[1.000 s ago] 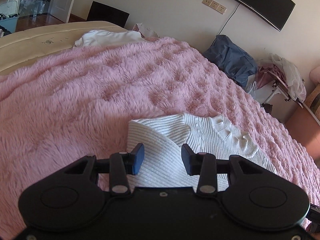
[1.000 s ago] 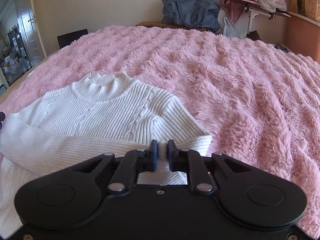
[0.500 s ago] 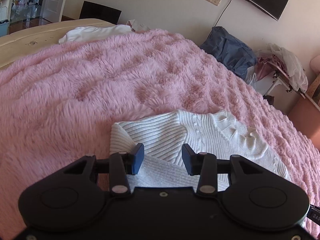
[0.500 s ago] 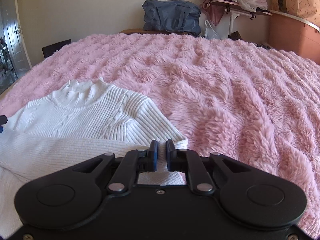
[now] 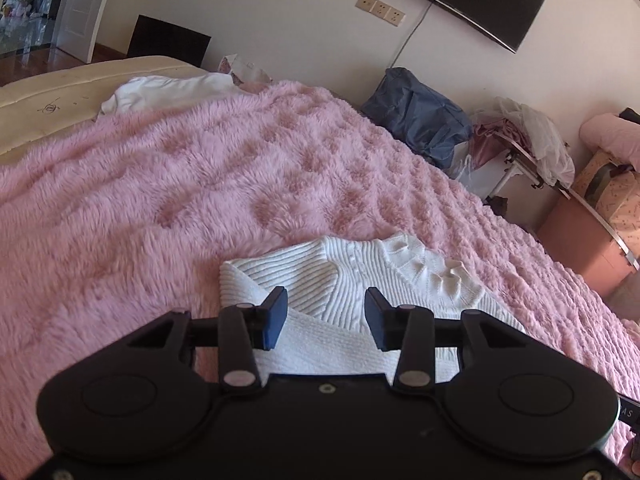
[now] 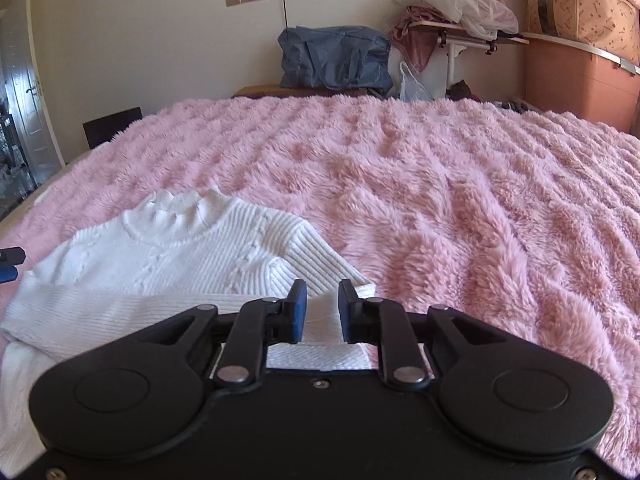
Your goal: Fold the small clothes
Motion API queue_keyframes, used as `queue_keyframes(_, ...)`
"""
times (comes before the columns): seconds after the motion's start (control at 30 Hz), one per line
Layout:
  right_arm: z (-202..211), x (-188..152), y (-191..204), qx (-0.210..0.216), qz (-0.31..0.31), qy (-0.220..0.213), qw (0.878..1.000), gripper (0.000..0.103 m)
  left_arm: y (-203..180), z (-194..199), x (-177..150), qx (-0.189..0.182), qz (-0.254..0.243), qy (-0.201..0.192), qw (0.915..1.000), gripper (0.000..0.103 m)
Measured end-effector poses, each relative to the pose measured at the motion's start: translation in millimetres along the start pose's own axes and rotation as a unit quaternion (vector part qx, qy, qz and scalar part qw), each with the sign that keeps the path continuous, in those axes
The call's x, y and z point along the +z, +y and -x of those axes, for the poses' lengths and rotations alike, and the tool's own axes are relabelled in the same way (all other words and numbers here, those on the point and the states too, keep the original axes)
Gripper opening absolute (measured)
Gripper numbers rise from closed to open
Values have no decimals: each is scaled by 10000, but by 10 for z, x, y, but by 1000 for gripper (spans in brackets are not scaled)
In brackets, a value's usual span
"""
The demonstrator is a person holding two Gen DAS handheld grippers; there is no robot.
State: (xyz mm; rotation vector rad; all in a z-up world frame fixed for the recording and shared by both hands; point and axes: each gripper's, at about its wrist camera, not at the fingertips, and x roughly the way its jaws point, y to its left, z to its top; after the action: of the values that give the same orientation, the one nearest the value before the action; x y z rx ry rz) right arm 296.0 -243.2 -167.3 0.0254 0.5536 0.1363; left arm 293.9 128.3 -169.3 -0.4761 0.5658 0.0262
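Note:
A white ribbed knit sweater (image 5: 400, 276) lies on the pink fluffy blanket (image 5: 200, 180), collar pointing away, with a sleeve folded across its body. My left gripper (image 5: 326, 308) hovers open over the sweater's left shoulder and folded sleeve, nothing pinched between its pads. In the right wrist view the sweater (image 6: 160, 248) spreads to the left on the blanket (image 6: 440, 184). My right gripper (image 6: 322, 304) sits over the sleeve end at the sweater's right edge; its jaws are opening, with a narrow gap and fabric showing below, not pressed. The left gripper's tip (image 6: 10, 264) peeks in at the far left.
Another white garment (image 5: 168, 90) lies at the blanket's far left by bare mattress (image 5: 48, 96). Beyond the bed stand a blue bag (image 6: 336, 58), a small rack heaped with clothes (image 5: 520, 136) and an orange cabinet (image 6: 576, 76). Bare blanket stretches away ahead and to the right.
The right gripper's jaws, nearly shut before, have parted over the sleeve end, and it has drawn back a little. The left gripper stays open over the sweater, its view swinging slightly.

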Motion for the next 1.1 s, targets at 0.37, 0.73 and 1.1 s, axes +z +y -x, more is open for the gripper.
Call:
queue_keyframes(0.37, 143, -418, 665, 620, 2517, 164, 9657, 17, 27, -21, -256, 84, -42, 391, 9992, 45)
queue_keyframes(0.73, -129, -568, 1091, 437, 3868, 155, 9210, 25, 10, -179, -245, 59, -183, 619, 9979, 46)
queue_keyframes(1.1, 113, -467, 992, 893, 3305, 189, 9394, 4, -5, -101, -227, -55, -126, 658, 9977, 46)
